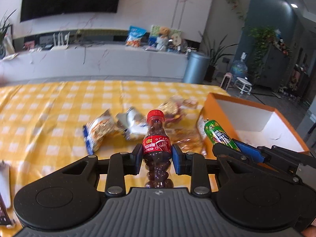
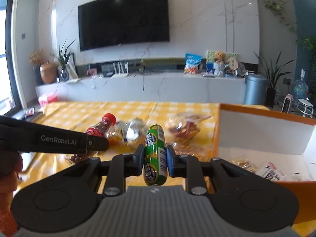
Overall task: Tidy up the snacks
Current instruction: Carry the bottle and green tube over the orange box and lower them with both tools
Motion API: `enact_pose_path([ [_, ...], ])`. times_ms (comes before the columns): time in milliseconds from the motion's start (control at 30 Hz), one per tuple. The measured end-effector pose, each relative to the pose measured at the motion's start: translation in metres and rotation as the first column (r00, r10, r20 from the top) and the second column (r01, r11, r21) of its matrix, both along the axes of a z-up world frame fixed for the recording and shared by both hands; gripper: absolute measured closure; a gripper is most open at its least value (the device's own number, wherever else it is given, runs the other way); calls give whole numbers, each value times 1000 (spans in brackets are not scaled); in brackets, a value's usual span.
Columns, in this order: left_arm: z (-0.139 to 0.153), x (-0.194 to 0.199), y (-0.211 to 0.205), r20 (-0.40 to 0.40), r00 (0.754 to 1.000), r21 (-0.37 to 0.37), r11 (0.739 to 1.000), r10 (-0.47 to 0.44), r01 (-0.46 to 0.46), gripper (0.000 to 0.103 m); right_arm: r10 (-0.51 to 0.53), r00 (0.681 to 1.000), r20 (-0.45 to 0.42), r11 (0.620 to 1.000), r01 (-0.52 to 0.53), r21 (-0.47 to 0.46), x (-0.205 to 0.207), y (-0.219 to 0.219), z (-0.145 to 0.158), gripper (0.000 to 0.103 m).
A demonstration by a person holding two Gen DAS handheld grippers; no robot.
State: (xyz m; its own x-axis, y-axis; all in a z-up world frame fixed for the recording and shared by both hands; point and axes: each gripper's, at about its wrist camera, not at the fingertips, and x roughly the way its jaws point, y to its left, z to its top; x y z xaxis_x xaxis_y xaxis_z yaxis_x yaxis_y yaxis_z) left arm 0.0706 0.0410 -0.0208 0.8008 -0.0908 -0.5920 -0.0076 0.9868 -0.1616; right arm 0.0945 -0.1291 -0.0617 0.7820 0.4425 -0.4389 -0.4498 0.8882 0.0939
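We find the bench (image 1: pixel 49 106) covered by a yellow-and-white checked cloth, creased in places. At its right end stands an open orange box (image 2: pixel 256 111) with white inner walls; on its floor lie a gold-wrapped item (image 2: pixel 244 163) and a black-and-white printed packet (image 2: pixel 273 172). Three crinkled foil snack bags (image 1: pixel 118 128) (blurred, labels unreadable) and a clear bag of reddish pieces (image 2: pixel 185 127) lie loose near the middle of the cloth, beside the box.

The left tool (image 1: pixel 157 156) pinches a small clear plastic bottle (image 1: pixel 157 148) with a red cap and red label, filled with dark round pieces, held upright above the cloth. The right tool (image 2: pixel 155 159) pinches a green, glossy, sausage-shaped snack (image 2: pixel 155 154) by its middle, end pointing forward, just left of the box's near corner.
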Motion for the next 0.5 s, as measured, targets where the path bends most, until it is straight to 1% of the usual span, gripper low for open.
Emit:
enact_pose_path([
  [133,15,7,-28,39,996,50,996,-80,78,69,-55,998,22,997,54,51,-2,-28,19,82],
  [267,25,23,-57,47,987,102,984,-153,148,69,-111,994,-3,989,111,96,6,-59,26,82],
  [400,32,43,-88,36,972,124,966,-231,225,69,-172,984,-38,981,175,78,19,-87,30,82],
  [500,38,59,-114,35,960,174,947,-279,269,69,-211,977,-41,976,213,45,28,-109,31,82],
])
